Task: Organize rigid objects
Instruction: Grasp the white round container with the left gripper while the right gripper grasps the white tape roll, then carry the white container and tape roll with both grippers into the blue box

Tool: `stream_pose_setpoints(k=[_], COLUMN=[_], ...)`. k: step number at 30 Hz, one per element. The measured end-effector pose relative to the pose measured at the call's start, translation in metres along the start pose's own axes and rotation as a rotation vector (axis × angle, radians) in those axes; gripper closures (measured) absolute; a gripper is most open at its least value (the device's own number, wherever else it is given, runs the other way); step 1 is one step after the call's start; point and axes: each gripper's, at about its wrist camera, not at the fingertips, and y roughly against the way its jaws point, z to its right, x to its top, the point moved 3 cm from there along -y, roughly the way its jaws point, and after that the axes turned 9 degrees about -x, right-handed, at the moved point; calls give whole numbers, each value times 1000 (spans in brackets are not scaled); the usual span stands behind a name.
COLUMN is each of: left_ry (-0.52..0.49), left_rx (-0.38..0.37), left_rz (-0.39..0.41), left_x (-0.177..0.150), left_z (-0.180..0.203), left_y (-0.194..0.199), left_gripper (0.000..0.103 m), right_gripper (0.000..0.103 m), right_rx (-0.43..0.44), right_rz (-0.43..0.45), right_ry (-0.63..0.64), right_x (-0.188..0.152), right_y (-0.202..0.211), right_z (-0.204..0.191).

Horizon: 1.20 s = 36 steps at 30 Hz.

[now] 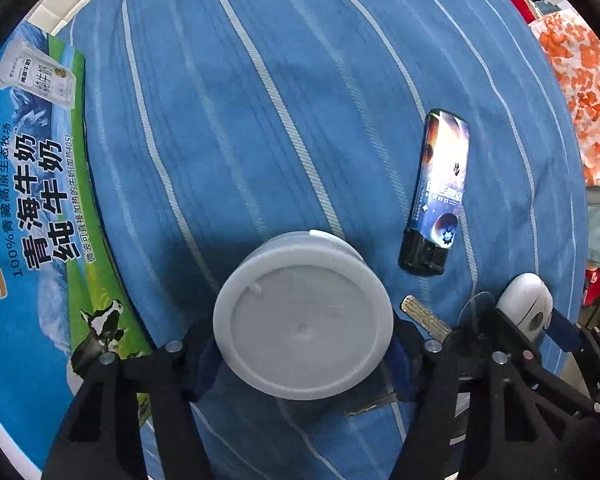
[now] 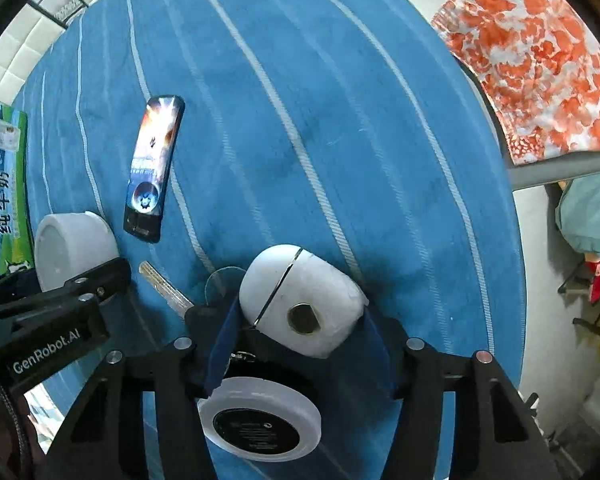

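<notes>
My left gripper (image 1: 303, 354) is shut on a white round jar (image 1: 302, 316), seen base-on above the blue striped cloth (image 1: 280, 120); it also shows in the right wrist view (image 2: 70, 246). My right gripper (image 2: 300, 328) is shut on a white egg-shaped case (image 2: 300, 300) with a round metal disc on its side; the case also shows in the left wrist view (image 1: 526, 304). A dark blue lighter (image 1: 438, 192) lies flat on the cloth, also in the right wrist view (image 2: 152, 168). A silver key (image 1: 424, 316) lies between the two grippers, also in the right wrist view (image 2: 166, 292).
A printed milk carton box (image 1: 32, 200) lies at the left edge of the cloth. A round white puck with a black centre (image 2: 260, 426) lies under my right gripper. An orange-and-white patterned fabric (image 2: 532, 56) hangs beyond the cloth's right edge.
</notes>
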Motion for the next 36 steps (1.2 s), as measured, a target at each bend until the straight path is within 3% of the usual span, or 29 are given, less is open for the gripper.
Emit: stream_pose_setpoints(k=[12,18,23,28,36], left_ry=[-18,-63,-77,-54,50], left_rx=[-50,-86,-110,-108,-60], left_rz=[90,192,291,400,523], left_x=[-17,-32,-39,-59,-94], left_z=[-1,11,-2,-39,-114], left_y=[36,84,135,191,252], left_gripper=[38,38,38,38,38], right_gripper=[43,43,43,43,43], right_rx=[-6,9,32,72,166], right_rz=[9,55,135,212,341], right_ry=[1,8,22,64,206], right_x=[-4,-8,-13,-23,-56], right_y=[17,48,94,145,225], right_z=[15,19,16,-8,-99])
